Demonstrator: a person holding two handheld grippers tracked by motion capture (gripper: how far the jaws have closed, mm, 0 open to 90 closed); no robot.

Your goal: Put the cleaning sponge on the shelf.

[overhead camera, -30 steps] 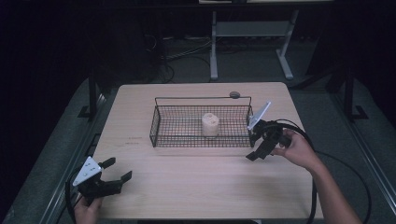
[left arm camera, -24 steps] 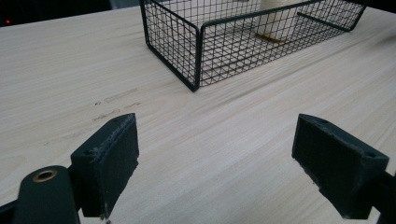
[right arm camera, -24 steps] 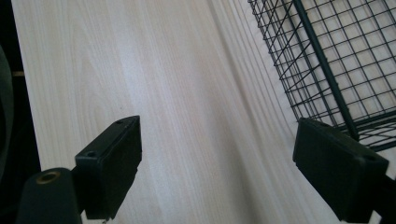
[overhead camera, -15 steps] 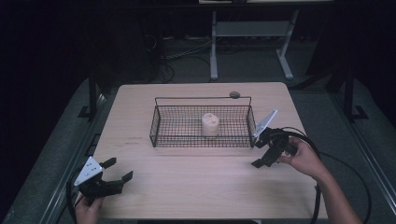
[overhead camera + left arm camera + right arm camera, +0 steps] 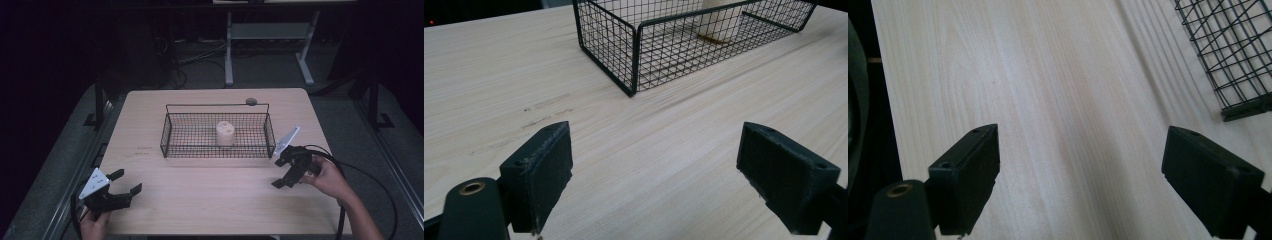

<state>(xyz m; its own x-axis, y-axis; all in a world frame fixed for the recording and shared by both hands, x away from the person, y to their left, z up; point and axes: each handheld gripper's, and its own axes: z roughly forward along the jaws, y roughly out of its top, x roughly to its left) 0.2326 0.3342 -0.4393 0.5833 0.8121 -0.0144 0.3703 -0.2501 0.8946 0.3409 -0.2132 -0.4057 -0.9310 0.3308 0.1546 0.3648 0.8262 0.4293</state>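
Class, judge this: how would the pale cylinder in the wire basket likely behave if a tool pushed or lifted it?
The cylinder stands upright on a flat end, so it probably resists tipping, but on its side it would likely roll. Its holed top suggests something light, perhaps soft. The basket walls would stop it sliding far.

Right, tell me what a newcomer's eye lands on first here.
First the black wire basket at the middle of the table, with a pale cylinder standing inside it. Then the two grippers, both open and empty: the left gripper at the near left corner, the right gripper just off the basket's right end.
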